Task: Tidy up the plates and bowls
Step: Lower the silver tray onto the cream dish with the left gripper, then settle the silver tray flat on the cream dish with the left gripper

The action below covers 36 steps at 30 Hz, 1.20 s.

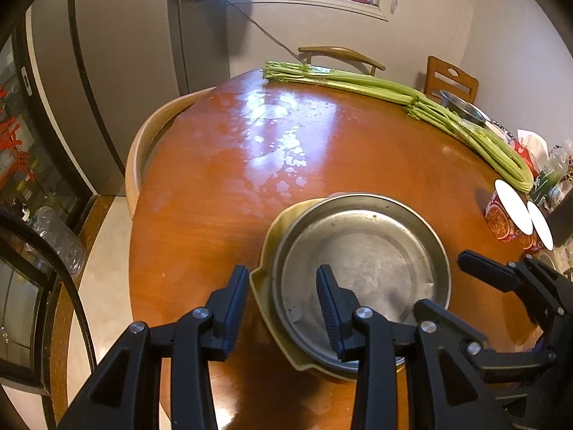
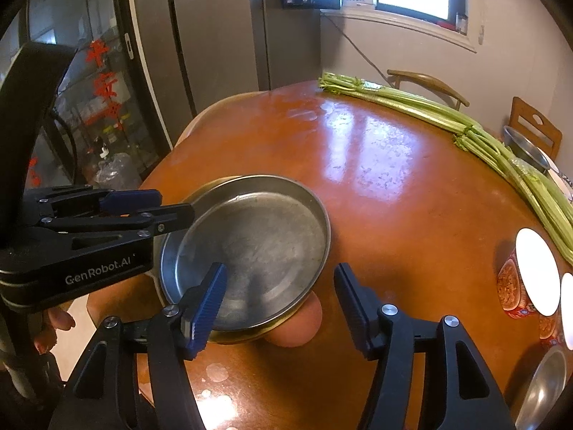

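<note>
A round steel plate (image 1: 361, 261) lies stacked on a yellow-green dish (image 1: 266, 240) near the front of the brown table (image 1: 215, 186). My left gripper (image 1: 283, 304) is open, its jaws astride the stack's left rim, touching nothing that I can see. In the right wrist view the steel plate (image 2: 250, 247) shows with the yellow dish's edge (image 2: 247, 335) beneath. My right gripper (image 2: 279, 308) is open and empty, straddling the plate's near right rim. The left gripper (image 2: 154, 208) shows at the plate's left side.
A long celery bunch (image 1: 394, 104) lies across the far right of the table. A steel bowl (image 1: 462, 107) sits behind it. Red instant-noodle cups (image 1: 505, 215) stand at the right edge, with another steel bowl (image 2: 540, 390) nearby. Chairs (image 1: 340, 57) stand behind the table.
</note>
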Tool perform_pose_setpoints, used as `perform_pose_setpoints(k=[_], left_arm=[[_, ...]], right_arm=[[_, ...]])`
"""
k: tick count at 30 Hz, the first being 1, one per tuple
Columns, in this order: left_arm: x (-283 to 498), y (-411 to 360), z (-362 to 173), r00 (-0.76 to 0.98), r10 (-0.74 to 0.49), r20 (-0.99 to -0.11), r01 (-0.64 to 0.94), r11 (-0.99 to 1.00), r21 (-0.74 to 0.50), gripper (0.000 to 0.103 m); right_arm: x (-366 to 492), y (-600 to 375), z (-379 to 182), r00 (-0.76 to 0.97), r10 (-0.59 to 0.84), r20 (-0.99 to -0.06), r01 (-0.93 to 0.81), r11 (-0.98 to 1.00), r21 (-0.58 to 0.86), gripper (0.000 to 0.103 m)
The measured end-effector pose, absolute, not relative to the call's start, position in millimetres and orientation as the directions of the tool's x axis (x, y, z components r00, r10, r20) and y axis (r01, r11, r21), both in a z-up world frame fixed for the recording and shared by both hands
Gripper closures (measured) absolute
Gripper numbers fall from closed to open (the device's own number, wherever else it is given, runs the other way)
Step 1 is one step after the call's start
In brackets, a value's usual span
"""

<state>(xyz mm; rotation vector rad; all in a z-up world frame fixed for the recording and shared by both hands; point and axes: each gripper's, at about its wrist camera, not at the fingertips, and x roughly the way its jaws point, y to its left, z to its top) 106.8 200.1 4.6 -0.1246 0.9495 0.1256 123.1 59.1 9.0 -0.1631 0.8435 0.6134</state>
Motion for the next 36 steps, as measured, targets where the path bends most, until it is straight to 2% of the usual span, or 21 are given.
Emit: perform_pose_setpoints(k=[5, 13, 25, 36], left_arm=[[101, 210, 5, 0.571, 0.063, -0.818, -0.191, 0.98, -0.057, 0.063], [96, 212, -8, 0.531, 0.003, -0.847, -0.181, 0.977, -0.11, 0.06], [103, 202, -31, 0.465, -0.059, -0.884, -0.181, 0.97, -0.16, 0.058], [111, 203, -36, 0.466, -0.103, -0.879, -0.172, 0.964, -0.205, 0.055]], right_arm=[[122, 49, 13, 0.515, 0.451, -0.729, -0.558, 0.822, 0.115, 0.038], [118, 34, 14, 0.503, 0.466, -0.728, -0.543, 0.825, 0.153, 0.037], [116, 41, -1, 0.448, 0.47, -0.76, -0.554, 0.814, 0.176, 0.036], [120, 49, -12, 0.426, 0.461, -0.779, -0.545, 0.818, 0.187, 0.036]])
